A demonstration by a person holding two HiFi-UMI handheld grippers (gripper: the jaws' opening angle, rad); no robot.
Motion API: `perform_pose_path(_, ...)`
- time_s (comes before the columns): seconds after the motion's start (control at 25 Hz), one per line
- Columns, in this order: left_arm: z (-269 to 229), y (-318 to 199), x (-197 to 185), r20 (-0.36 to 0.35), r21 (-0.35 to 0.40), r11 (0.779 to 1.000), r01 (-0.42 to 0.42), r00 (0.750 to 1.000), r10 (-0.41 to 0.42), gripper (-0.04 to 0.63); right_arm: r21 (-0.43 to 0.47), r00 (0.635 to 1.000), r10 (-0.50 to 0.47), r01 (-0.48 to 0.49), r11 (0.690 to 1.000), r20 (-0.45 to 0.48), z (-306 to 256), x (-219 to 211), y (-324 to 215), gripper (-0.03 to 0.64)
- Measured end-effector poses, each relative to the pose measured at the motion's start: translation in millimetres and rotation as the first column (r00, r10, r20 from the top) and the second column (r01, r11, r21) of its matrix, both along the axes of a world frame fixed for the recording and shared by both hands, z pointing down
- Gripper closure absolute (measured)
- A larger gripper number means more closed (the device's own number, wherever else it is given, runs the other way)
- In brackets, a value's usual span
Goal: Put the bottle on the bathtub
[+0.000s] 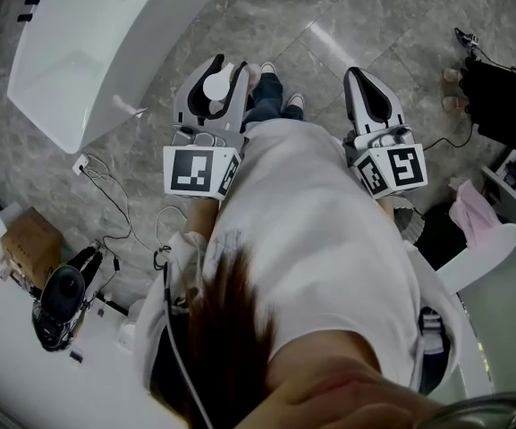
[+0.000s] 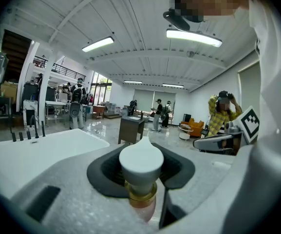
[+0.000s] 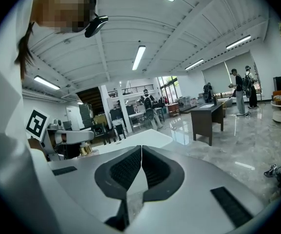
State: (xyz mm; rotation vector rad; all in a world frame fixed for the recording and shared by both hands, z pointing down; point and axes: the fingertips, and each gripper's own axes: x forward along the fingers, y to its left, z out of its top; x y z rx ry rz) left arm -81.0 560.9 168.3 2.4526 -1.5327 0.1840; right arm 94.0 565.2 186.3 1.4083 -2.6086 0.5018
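The bottle [image 1: 215, 88] has a rounded white cap, a gold collar and a pinkish body. My left gripper [image 1: 215, 71] is shut on it, held level in front of the person. In the left gripper view the bottle [image 2: 141, 165] stands upright between the dark pads, cap on top. The white bathtub [image 1: 88, 52] lies to the upper left on the grey floor, apart from the gripper; its flat rim [image 2: 33, 155] shows at left. My right gripper [image 1: 367, 80] is shut with nothing in it; its pads meet in the right gripper view [image 3: 140, 172].
Cables [image 1: 105, 186] trail on the marble floor beside the tub. A cardboard box [image 1: 29, 239] and a black device [image 1: 61, 298] sit at lower left. Another person's feet [image 1: 454, 88] and a pink cloth [image 1: 472, 208] are at right. A brown desk [image 2: 130, 129] stands beyond the tub.
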Motion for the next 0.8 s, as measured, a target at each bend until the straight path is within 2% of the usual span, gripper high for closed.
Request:
perform_pose_path(0.36, -1.1, -41.1, -44.0, 0.016, 0.03, 0.999, 0.02, 1.0, -0.021, 0.453, 0.01, 1.0, 0.026, -0.026, 1.0, -0.002, -1.0, -33.9, -43.8, 0.604)
perform_pose_path(0.64, 3.0, -54.5, -61.4, 0.003, 0.008, 0.997, 0.073, 0.997, -0.073, 0.453, 0.017, 1.0, 0.006, -0.005, 1.0, -0.027, -2.9, -45.0, -63.6, 0.604)
perform_pose_path(0.8, 7.8, -66.8, -55.6, 0.002, -0.008, 0.996, 0.09, 0.996, -0.09, 0.453, 0.01, 1.0, 0.0, 0.001, 1.0, -0.028, -0.7, -36.9, -76.3, 0.604)
